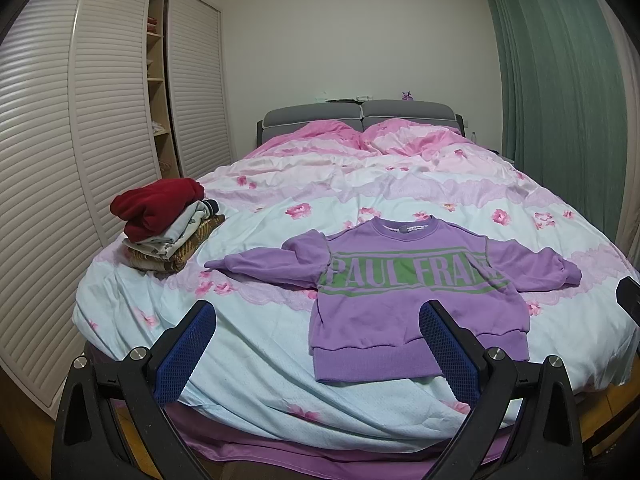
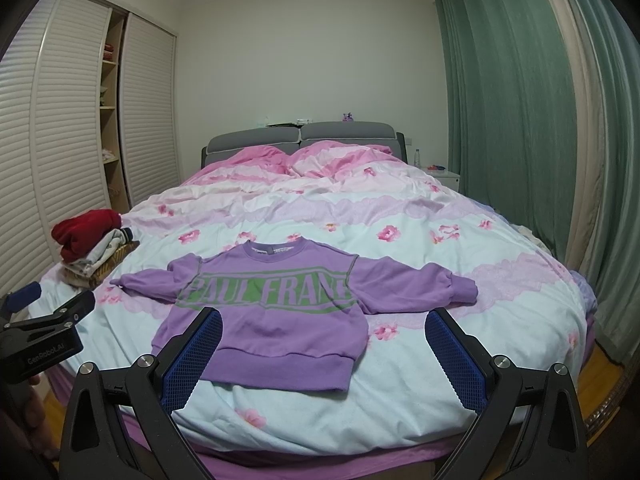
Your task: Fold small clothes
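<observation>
A small purple sweatshirt with green lettering lies flat, front up, on the bed, both sleeves spread out; it also shows in the right wrist view. My left gripper is open and empty, held above the foot of the bed just short of the sweatshirt's hem. My right gripper is open and empty, over the hem's right part. The left gripper's body shows at the left edge of the right wrist view.
A stack of folded clothes topped by a red garment sits at the bed's left edge. The bed has a floral quilt. A louvred wardrobe stands left, green curtains right, a nightstand far right.
</observation>
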A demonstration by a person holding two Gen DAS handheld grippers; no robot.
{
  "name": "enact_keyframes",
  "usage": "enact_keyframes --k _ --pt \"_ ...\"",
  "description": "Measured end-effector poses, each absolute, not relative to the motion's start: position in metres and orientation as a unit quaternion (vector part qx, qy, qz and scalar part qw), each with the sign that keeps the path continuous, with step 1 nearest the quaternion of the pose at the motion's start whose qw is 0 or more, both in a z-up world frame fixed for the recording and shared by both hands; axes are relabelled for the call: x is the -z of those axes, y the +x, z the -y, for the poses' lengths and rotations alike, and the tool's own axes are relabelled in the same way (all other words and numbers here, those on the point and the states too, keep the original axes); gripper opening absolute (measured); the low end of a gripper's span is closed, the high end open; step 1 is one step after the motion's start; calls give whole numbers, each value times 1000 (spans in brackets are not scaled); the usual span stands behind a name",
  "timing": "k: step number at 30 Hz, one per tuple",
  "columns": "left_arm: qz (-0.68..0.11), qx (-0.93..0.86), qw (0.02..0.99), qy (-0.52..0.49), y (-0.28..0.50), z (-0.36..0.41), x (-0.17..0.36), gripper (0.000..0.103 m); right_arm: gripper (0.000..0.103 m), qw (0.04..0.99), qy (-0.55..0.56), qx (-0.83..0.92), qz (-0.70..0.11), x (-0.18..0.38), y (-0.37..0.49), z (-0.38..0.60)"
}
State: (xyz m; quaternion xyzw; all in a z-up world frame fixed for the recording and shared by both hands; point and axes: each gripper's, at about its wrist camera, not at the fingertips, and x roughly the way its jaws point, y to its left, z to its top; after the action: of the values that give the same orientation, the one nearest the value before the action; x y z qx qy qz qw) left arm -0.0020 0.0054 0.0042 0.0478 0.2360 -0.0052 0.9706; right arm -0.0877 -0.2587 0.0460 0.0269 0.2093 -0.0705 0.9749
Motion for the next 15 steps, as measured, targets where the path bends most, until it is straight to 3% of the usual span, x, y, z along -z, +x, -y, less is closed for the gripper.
enact_keyframes --k 15 --pt "-235 5 971 47 -2 -6 -4 103 102 975 28 70 -210 -45 -87 259"
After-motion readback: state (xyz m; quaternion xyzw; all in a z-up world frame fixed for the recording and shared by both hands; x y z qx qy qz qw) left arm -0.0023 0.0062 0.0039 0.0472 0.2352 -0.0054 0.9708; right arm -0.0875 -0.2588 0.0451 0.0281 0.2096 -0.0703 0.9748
